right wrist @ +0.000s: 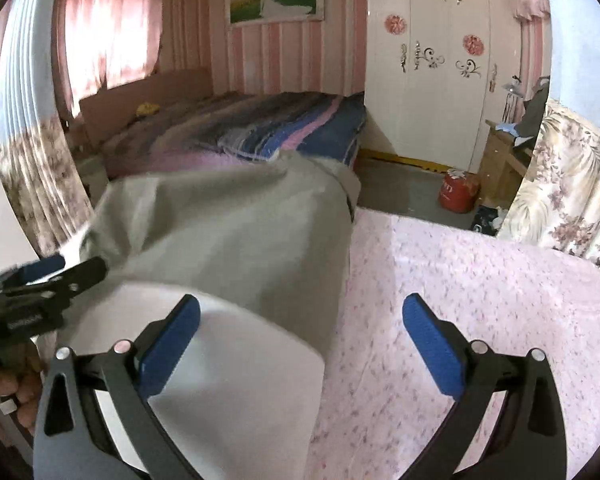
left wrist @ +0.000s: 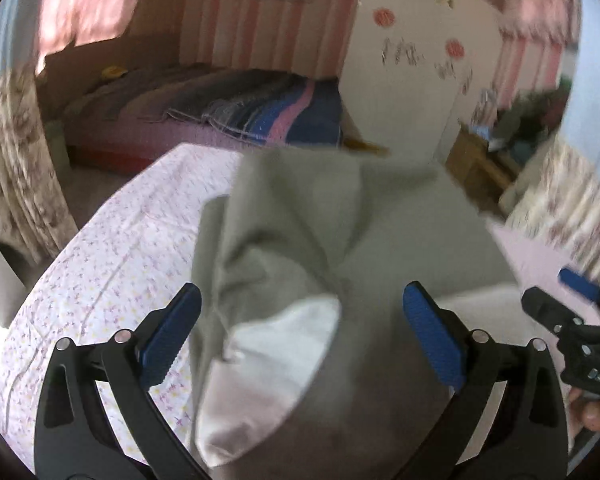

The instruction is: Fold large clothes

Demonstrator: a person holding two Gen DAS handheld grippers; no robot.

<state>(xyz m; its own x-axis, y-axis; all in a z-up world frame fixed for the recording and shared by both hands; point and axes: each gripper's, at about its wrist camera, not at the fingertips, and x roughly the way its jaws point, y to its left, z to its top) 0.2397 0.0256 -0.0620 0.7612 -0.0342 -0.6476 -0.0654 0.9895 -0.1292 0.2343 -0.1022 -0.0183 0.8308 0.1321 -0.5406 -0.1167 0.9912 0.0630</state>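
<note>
Floral bedsheet (right wrist: 460, 280) under grey garment (right wrist: 228, 224); both grippers' jaws wide (lettering unreadable).

Black gripper (left wrist: 300, 336), blue pads (left wrist: 172, 340).

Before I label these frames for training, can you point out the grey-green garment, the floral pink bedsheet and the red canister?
grey-green garment (right wrist: 236, 232): right wrist view, mid fabric.
floral pink bedsheet (right wrist: 460, 288): right wrist view, bare patch.
red canister (right wrist: 458, 192): right wrist view, its side.
</note>
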